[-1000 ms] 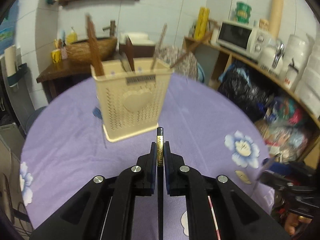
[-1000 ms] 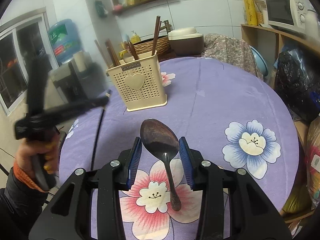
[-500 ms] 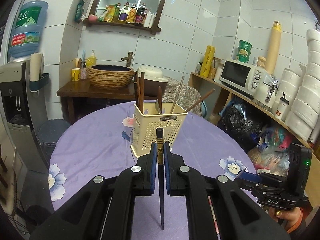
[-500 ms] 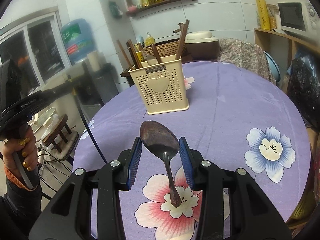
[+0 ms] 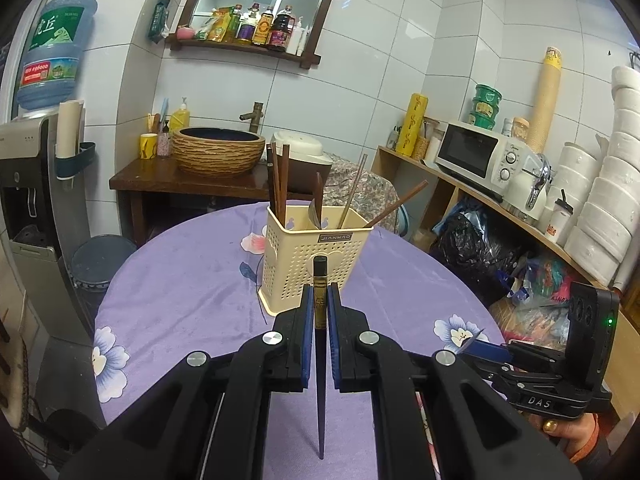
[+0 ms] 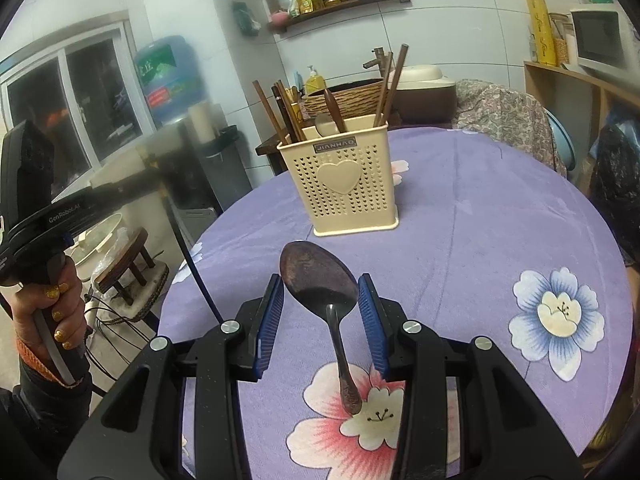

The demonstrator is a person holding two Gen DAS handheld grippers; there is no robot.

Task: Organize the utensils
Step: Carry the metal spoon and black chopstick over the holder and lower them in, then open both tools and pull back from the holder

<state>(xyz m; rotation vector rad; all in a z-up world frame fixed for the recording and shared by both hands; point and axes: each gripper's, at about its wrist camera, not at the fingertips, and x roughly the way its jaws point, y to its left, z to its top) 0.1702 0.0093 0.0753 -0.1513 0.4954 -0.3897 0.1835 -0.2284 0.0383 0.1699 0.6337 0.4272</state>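
in the left wrist view the left gripper [image 5: 319,307] sits at bottom centre, its blue pads pressed onto a dark chopstick [image 5: 320,344] that stands nearly upright, gold-banded square end up and thin tip hanging low in the frame. a chopstick is light, stiff and smooth, so it would likely pivot or slide in a pinch; holding it just below the thick end, as here, looks sensible. the cream perforated utensil holder [image 5: 316,258] stands just above the pads in the picture, on the purple flowered tablecloth [image 5: 180,280], already carrying chopsticks and a spoon.

in the right wrist view the right gripper [image 6: 321,312] fills the lower middle, pointing at the same holder [image 6: 340,188] in the upper centre. its pads pinch the bowl of a tarnished metal spoon [image 6: 320,280], the handle drooping toward the bottom. the spoon is rigid and heavier, and the curved, slick bowl seems a less secure hold than the neck would be.
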